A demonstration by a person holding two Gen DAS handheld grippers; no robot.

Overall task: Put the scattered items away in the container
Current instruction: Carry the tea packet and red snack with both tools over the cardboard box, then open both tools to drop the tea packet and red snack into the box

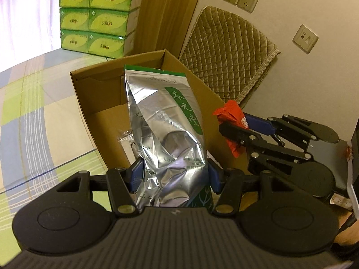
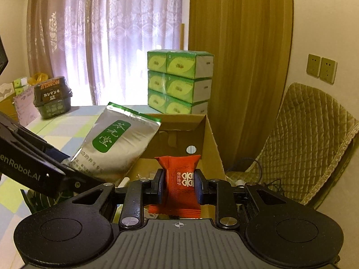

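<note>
My left gripper (image 1: 172, 177) is shut on a silver foil tea bag (image 1: 166, 123) with a green label, held upright over the near edge of an open cardboard box (image 1: 96, 94). In the right wrist view the same tea bag (image 2: 116, 143) leans over the box (image 2: 211, 134) from the left. My right gripper (image 2: 179, 188) is shut on a small red snack packet (image 2: 180, 179) just above the box's near edge. The left wrist view shows that packet (image 1: 231, 116) and the right gripper (image 1: 246, 130) at the box's right wall. A clear wrapper (image 1: 125, 136) lies inside the box.
The box stands on a checked cloth (image 1: 33, 116). A stack of green tissue packs (image 2: 179, 80) sits behind it. A dark tub (image 2: 52, 96) rests far left on the cloth. A quilted cushion (image 2: 303, 139) leans on the wall at right, below wall sockets (image 2: 322, 68).
</note>
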